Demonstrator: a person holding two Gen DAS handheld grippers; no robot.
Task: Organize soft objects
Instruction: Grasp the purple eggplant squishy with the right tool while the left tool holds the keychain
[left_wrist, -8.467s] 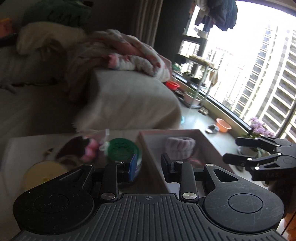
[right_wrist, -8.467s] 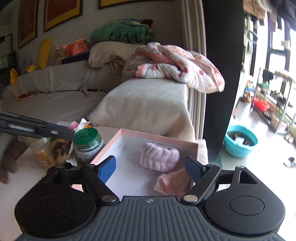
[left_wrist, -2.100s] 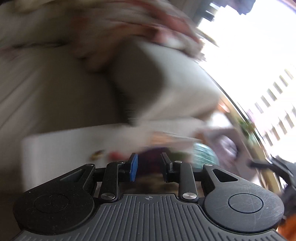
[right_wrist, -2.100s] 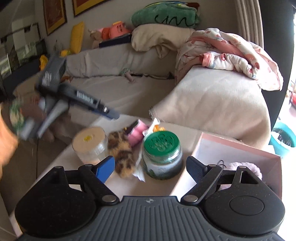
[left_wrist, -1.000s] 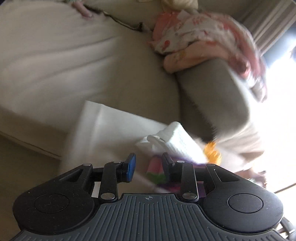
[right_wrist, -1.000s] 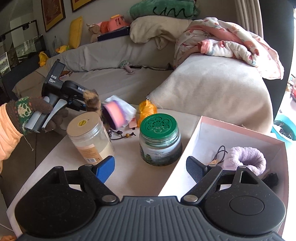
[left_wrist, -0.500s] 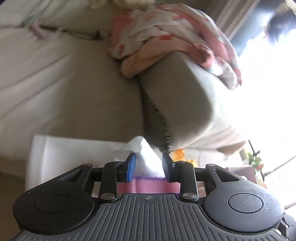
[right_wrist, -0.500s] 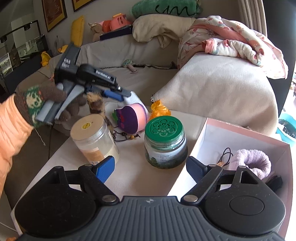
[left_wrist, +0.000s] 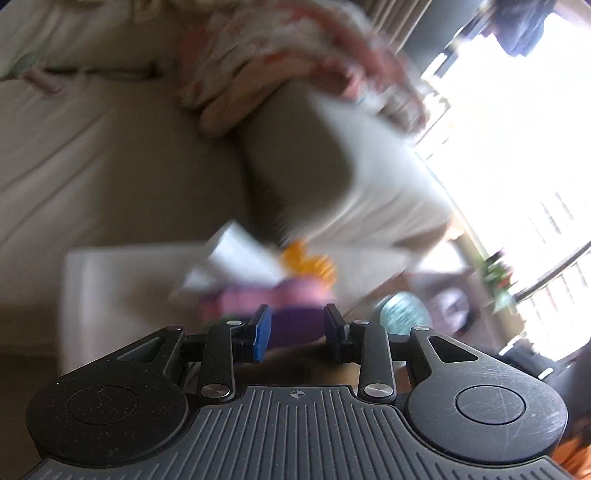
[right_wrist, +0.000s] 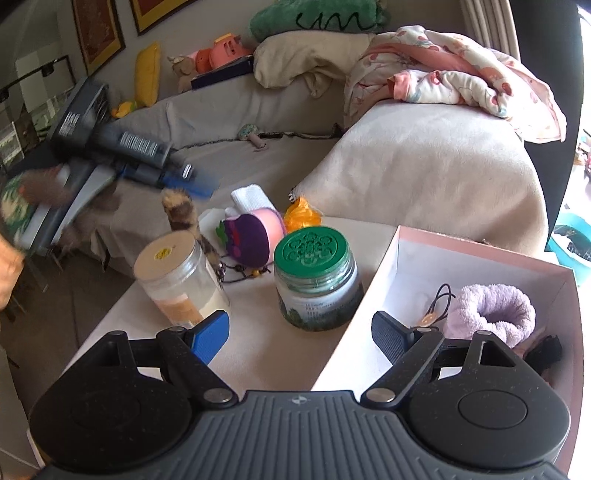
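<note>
While the right gripper (right_wrist: 299, 332) gaped empty at lower centre, the left gripper (right_wrist: 192, 184), upper left, gripped the leopard-print scrunchie (right_wrist: 181, 210) hanging above the cream-lidded jar (right_wrist: 173, 273), left of the box (right_wrist: 480, 254).

I can read no text for certain: the white lettering on the left gripper (right_wrist: 110, 140) at upper left is motion-blurred, and the print on the green-lidded jar (right_wrist: 317, 291) is too small.
</note>
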